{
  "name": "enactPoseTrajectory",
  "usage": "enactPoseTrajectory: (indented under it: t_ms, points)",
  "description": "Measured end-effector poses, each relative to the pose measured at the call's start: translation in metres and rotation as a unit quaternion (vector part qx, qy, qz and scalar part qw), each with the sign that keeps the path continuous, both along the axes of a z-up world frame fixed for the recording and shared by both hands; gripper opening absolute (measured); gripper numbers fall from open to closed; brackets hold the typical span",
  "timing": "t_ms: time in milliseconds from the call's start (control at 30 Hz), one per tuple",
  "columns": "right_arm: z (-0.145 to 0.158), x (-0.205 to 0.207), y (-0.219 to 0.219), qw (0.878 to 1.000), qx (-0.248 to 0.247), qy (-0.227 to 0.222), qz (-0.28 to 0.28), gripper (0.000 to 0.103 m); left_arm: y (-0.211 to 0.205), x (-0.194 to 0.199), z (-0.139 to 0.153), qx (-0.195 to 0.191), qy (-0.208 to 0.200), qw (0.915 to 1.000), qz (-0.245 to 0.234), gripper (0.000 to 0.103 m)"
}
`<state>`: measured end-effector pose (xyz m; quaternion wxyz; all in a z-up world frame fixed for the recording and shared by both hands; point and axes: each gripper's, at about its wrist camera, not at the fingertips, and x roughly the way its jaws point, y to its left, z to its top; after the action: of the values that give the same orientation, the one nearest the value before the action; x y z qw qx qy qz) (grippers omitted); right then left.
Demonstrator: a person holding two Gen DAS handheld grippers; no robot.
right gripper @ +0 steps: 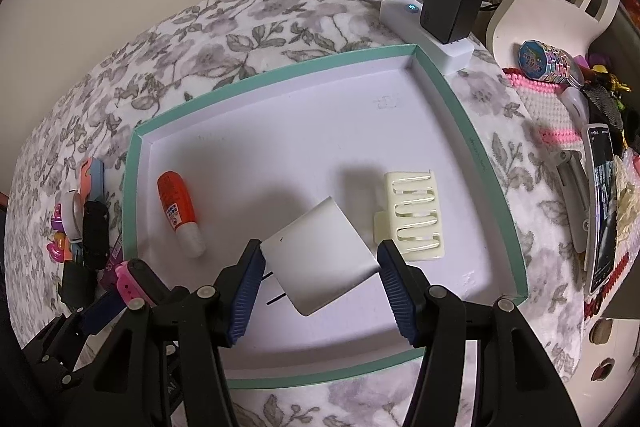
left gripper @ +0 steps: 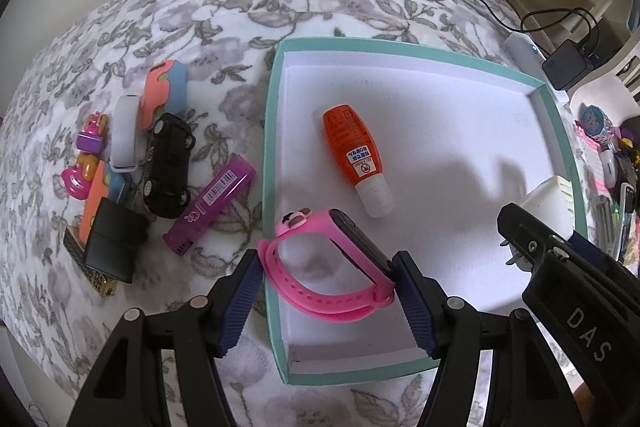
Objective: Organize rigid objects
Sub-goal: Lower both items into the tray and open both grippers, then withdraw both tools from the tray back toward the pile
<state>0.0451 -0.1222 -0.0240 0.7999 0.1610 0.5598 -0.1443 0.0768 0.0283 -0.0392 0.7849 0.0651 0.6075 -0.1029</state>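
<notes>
Left gripper pinches pink watch over teal tray's near-left wall. Right gripper clamps tilted white charger above tray floor, beside cream clip.

A shallow tray is lying on the bed. Inside it, a glue bottle is resting toward the left side and a hair claw clip toward the right. To the left of the tray, a toy car, a tube and other small items are sitting clustered together on the bed. Behind the tray's far right corner, a power strip is lying with an adapter standing plugged into it.
</notes>
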Motion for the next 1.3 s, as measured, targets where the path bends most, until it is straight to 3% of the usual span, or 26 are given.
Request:
enactPoseTrajectory:
  t_ms: [567, 633, 867, 933, 1067, 1300]
  points:
    - [-0.003, 0.0, 0.0, 1.0, -0.003, 0.007, -0.005, 0.061, 0.005, 0.002, 0.002, -0.005, 0.003, 0.9999, 0.015, 0.081]
    - [0.002, -0.001, 0.0, 1.0, -0.01, -0.001, -0.006, 0.068, 0.006, 0.002, 0.003, -0.006, 0.0, 0.9998, 0.017, 0.082]
    - [0.012, -0.004, -0.001, 1.0, -0.012, -0.021, -0.012, 0.072, 0.014, 0.004, 0.011, -0.011, -0.007, 0.9996, 0.027, 0.082]
    - [0.016, -0.006, -0.001, 0.999, -0.014, -0.032, -0.014, 0.081, 0.017, 0.005, 0.015, -0.014, -0.012, 0.9993, 0.031, 0.082]
    - [0.022, -0.007, 0.0, 0.998, -0.021, -0.052, -0.016, 0.088, 0.026, 0.01, 0.024, -0.013, -0.029, 0.9983, 0.049, 0.101]
    - [0.028, -0.008, 0.0, 0.997, -0.015, -0.07, -0.02, 0.089, 0.049, 0.017, 0.032, -0.021, -0.048, 0.9945, 0.09, 0.103]
